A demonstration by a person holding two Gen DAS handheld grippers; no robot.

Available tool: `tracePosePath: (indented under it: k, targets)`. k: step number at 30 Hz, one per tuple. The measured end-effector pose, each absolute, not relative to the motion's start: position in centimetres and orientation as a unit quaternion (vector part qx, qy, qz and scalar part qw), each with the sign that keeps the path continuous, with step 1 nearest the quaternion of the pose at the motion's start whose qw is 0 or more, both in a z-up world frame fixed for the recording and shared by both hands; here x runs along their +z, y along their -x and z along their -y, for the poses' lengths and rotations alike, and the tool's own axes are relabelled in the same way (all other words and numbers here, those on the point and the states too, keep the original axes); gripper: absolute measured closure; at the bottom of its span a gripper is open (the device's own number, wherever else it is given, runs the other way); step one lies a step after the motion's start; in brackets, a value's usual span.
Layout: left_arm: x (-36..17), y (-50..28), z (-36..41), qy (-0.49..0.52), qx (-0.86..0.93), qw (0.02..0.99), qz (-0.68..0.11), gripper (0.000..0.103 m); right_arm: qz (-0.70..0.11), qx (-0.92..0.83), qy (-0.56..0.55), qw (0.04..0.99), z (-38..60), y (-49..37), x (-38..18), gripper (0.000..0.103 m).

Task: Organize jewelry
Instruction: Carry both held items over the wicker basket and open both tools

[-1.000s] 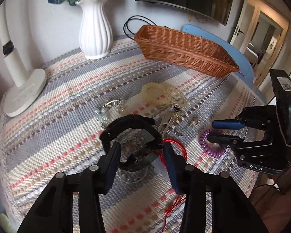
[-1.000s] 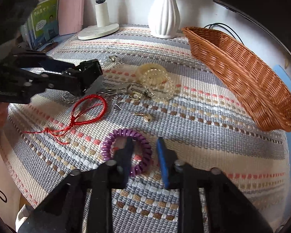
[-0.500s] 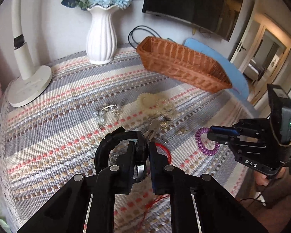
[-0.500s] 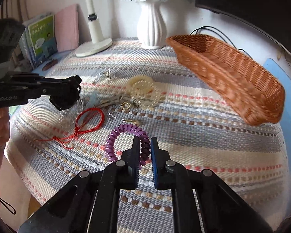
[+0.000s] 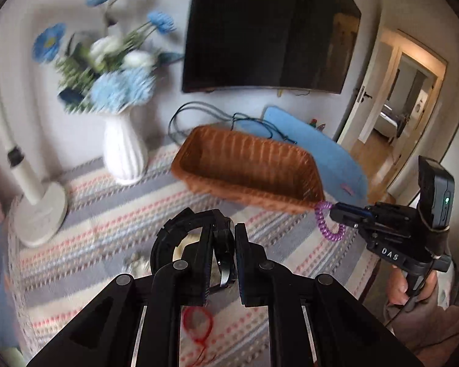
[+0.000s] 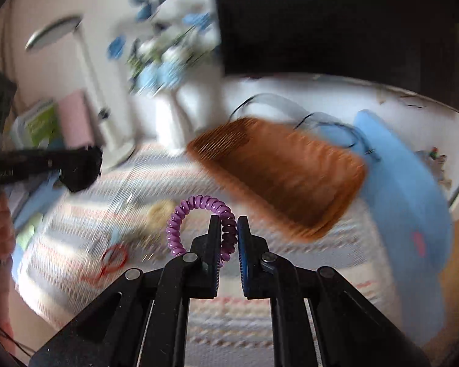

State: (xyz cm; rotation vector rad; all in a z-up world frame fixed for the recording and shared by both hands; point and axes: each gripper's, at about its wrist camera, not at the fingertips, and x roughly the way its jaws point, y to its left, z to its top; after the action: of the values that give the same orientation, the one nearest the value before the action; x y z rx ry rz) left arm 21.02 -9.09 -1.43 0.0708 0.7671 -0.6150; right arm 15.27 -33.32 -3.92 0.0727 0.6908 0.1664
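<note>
Nearest to me, my left gripper (image 5: 223, 253) is clamped on a black hoop bracelet (image 5: 180, 229) — hard and shiny — lifted above the striped woven cloth (image 5: 113, 214). My right gripper (image 6: 229, 232) pinches a purple coil band (image 6: 195, 211), springy like a phone cord, also up in the air. Below, at about 7 o'clock in the right view, a red string loop (image 6: 114, 258) lies flat on the cloth. Farther off, toward 1 o'clock, sits the brown wicker basket (image 5: 251, 168) — long and bumpy, nothing showing inside. At 11 o'clock stands a white ribbed vase (image 5: 124, 153) holding blue flowers (image 5: 119, 88).
</note>
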Motion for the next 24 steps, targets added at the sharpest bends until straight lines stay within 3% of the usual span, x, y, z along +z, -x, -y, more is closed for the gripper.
tracePosePath:
  k: [6,13,24]
  targets:
    - [-0.6,-26.5,16.3,-0.053,-0.318,0.874,-0.364,0.089,-0.326,0.025,-0.080,0.942,39.5,-19.4,-2.5,0.090]
    - [-4.8,-35.1,23.7,-0.061,-0.310,0.859,-0.403,0.090,-0.383,0.001,-0.087,0.920,41.5,-27.0,-6.0,0.090]
    - [-10.6,-39.5,26.4,-0.075,-0.284,0.838,-0.459,0.090,-0.459,0.012,-0.046,0.887,39.7,-31.6,-11.8,0.090]
